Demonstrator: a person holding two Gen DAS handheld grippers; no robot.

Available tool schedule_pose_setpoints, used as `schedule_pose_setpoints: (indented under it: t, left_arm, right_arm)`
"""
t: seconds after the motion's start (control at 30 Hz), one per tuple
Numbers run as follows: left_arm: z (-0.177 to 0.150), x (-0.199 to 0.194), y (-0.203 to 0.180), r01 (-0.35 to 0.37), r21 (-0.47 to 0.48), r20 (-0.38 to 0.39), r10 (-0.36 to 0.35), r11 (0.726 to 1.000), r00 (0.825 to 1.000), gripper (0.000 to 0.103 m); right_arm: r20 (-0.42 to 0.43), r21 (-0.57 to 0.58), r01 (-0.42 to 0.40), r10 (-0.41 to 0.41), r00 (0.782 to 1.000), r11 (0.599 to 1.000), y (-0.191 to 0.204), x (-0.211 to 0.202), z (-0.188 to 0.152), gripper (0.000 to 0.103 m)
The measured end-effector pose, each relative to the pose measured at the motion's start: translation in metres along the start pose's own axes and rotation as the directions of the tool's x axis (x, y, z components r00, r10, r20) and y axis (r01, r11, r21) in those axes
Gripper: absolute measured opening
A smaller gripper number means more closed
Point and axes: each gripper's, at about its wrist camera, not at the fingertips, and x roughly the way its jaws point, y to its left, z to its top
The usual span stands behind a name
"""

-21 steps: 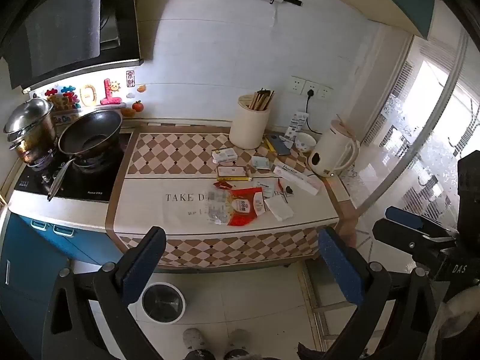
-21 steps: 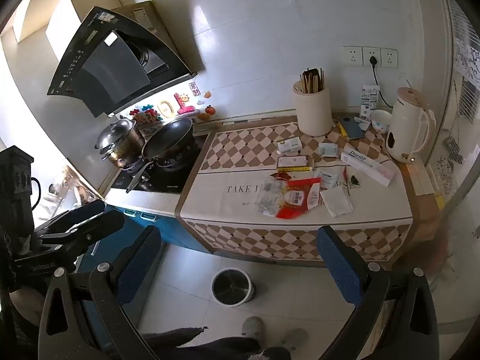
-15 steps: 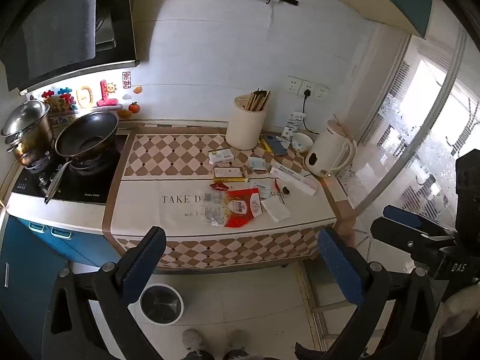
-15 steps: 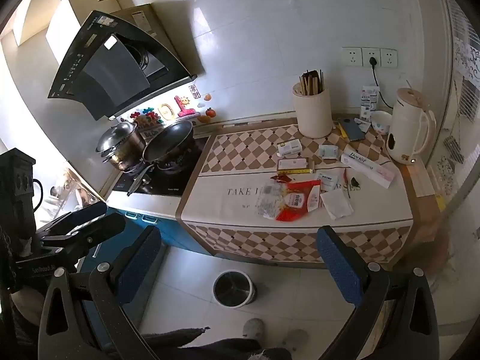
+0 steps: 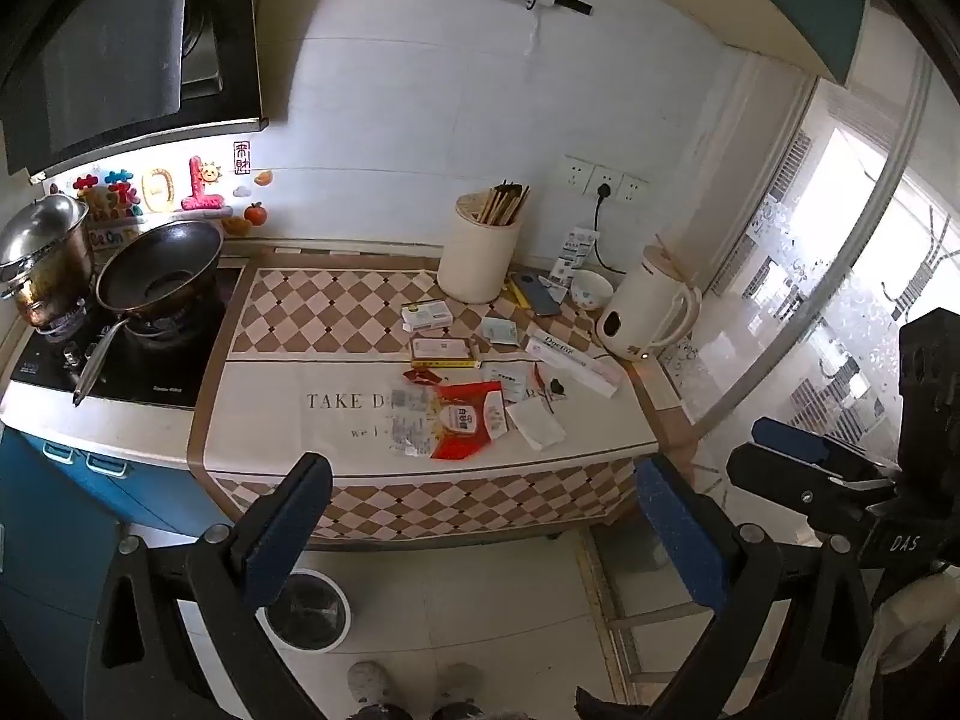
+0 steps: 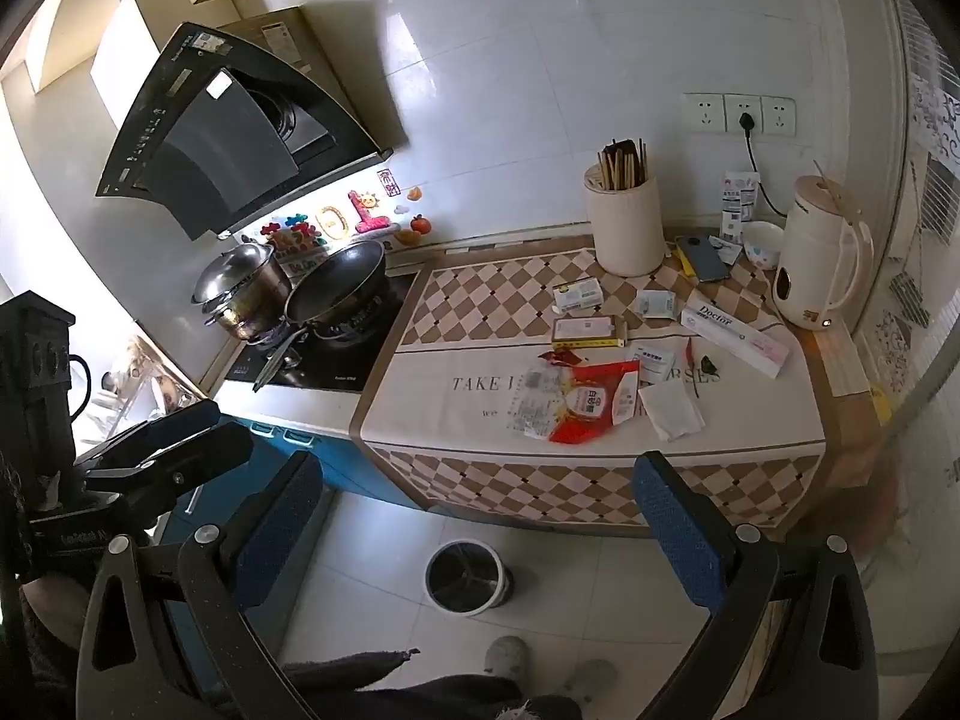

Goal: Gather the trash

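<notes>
Hovering both wide-open, empty grippers, left gripper (image 5: 480, 516) and right gripper (image 6: 474, 513), we're eyeing the red wrapper (image 5: 465, 420) ahead, bin (image 6: 467, 577) below.

The cloth (image 5: 336, 414) covering the counter is looking like matt woven fabric. The red wrapper (image 5: 465, 420) is showing as glossy crinkled plastic film, the napkin (image 5: 536, 423) beside it as soft matt paper. The pot (image 5: 42, 258) is gleaming as polished metal, the wok (image 5: 159, 267) as dark metal. The kettle (image 5: 648, 312) is reading as smooth plastic, the wall tiles (image 5: 420, 138) as glossy.
</notes>
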Motion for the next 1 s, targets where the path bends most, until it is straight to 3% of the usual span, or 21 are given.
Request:
schedule_pose_setpoints:
  t: [1.0]
  left_arm:
    - [0.011, -0.007, 0.009, -0.008, -0.001, 0.02, 0.008, 1.0, 1.0, 0.103]
  right_arm:
    - [-0.006, -0.045, -0.024, 0.024, 1.0, 0.999, 0.007, 0.006, 0.013, 0.103]
